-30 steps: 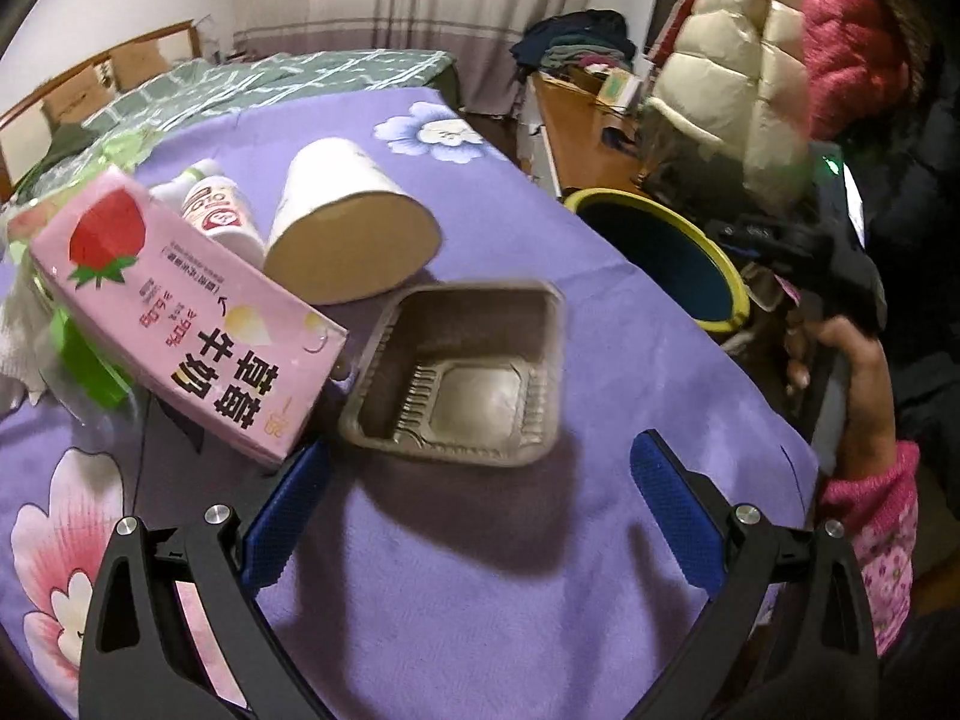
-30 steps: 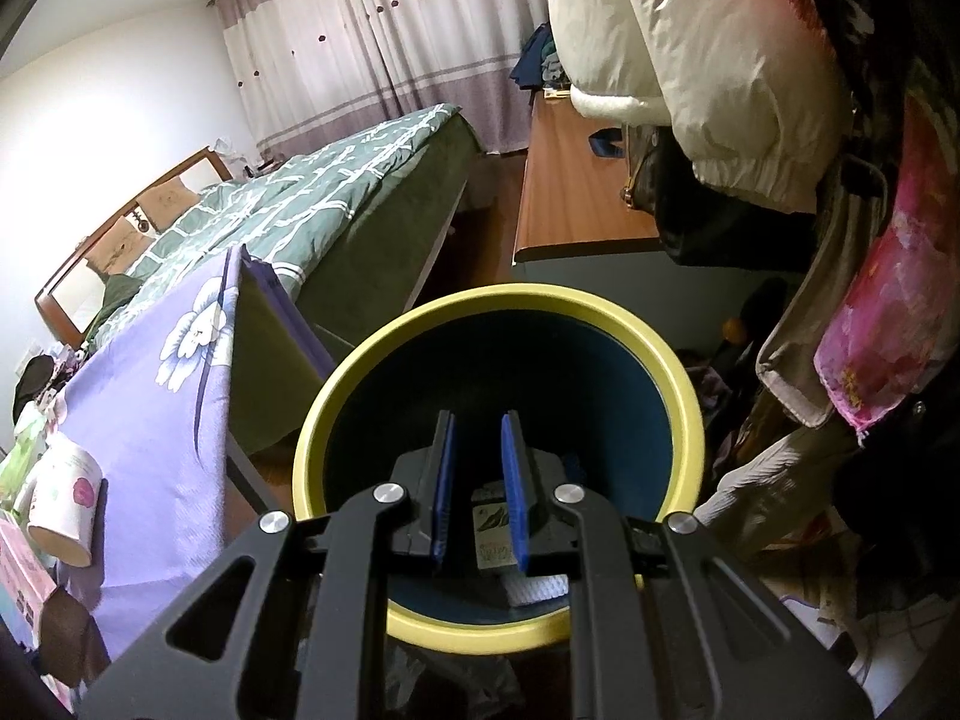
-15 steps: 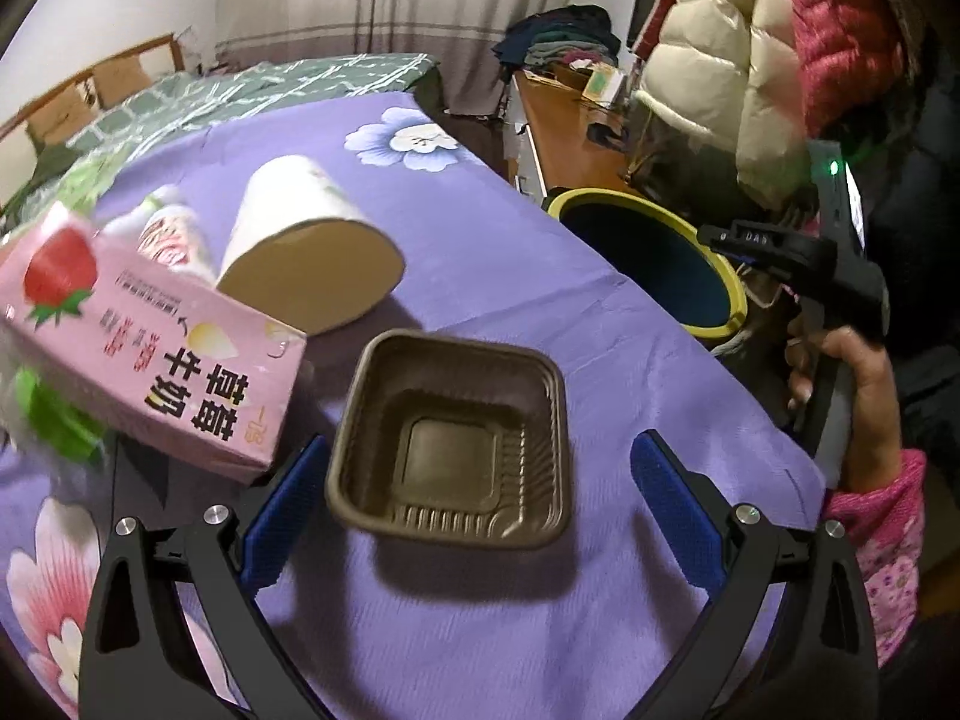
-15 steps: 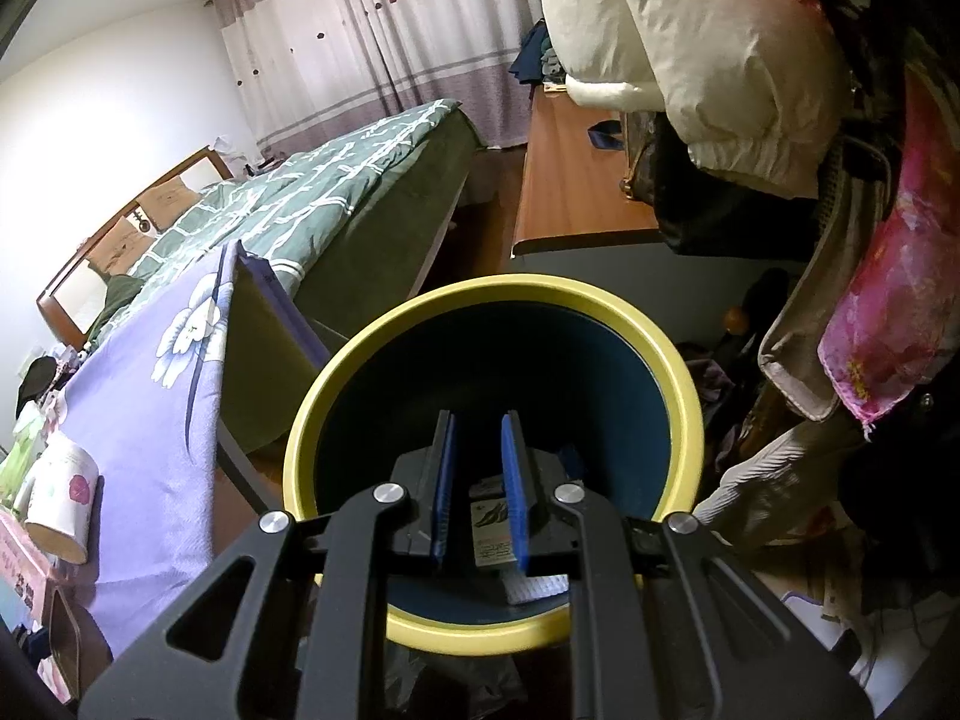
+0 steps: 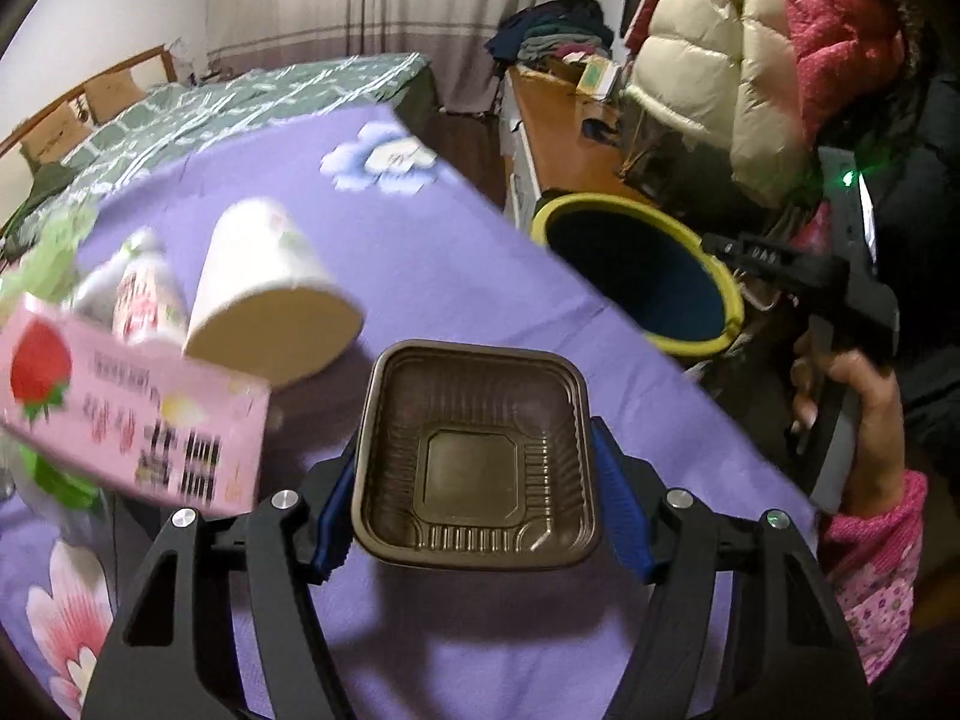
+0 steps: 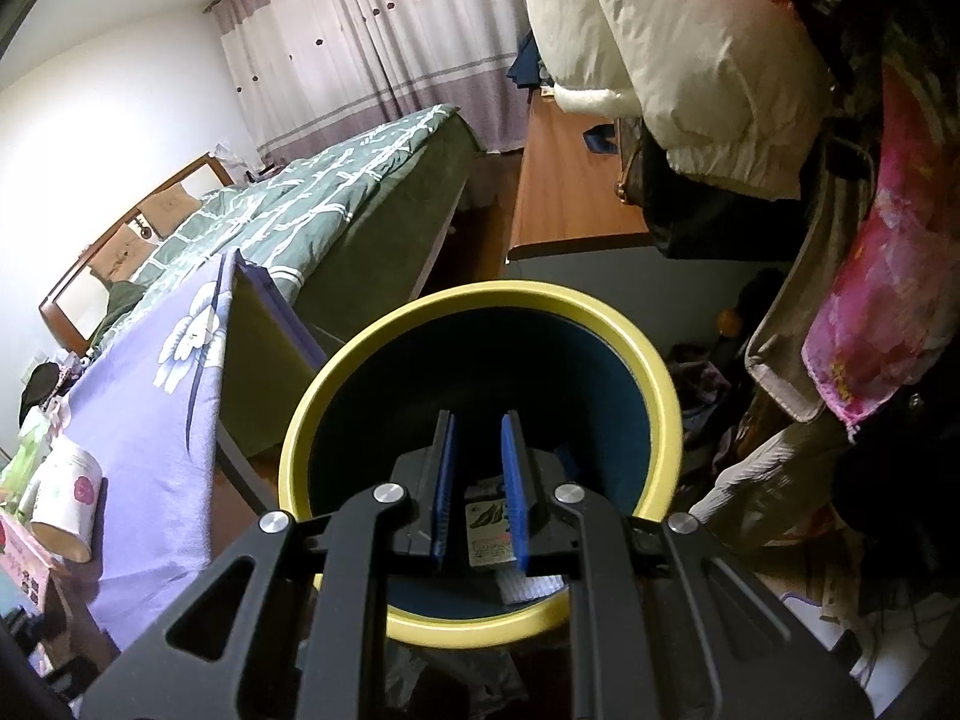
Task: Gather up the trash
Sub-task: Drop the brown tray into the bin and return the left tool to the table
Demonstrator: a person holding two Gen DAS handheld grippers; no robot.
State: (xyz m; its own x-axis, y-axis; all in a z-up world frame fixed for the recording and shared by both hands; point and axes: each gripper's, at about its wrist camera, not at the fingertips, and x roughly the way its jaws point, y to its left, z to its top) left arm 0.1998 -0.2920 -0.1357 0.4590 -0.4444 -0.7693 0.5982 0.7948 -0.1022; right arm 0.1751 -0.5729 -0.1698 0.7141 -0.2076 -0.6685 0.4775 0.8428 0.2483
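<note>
Left gripper (image 5: 477, 501) is closing on the brown plastic tray (image 5: 477, 450): blue pads sit against the tray's left and right walls, tray is between the jaws, open side up, tilted toward the camera, and it looks lifted off the purple floral cloth (image 5: 420, 264) covering the table, with a shadow under it. Left of the tray: pink strawberry milk carton (image 5: 129, 420) lying flat, blurred; white paper cup (image 5: 270, 300) on its side, mouth toward the camera, just behind the carton; a small white bottle with a pink label (image 5: 141, 294) beside the cup, touching or nearly, can't tell through the blur. Something green (image 5: 57, 474) pokes out under the carton, can't identify it. Yellow-rimmed dark bin (image 5: 642, 276) stands off the table's right edge, beside the tray but well apart from it. Right hand (image 5: 852, 414), pink sleeve at the wrist, holds the other gripper over by the bin. Right gripper (image 6: 480, 480) hovers above the bin's mouth, pointing down into it; jaws nearly together with a narrow gap, nothing between the pads, so released and empty. Through the gap, a printed wrapper (image 6: 486, 531) and something white lie on the bin floor. Bin rim (image 6: 480, 294) is fully in view. Green patterned bed (image 6: 336, 180) sits behind the table, wooden desk (image 6: 570, 180) past the bin, and coats hanging to the right.
</note>
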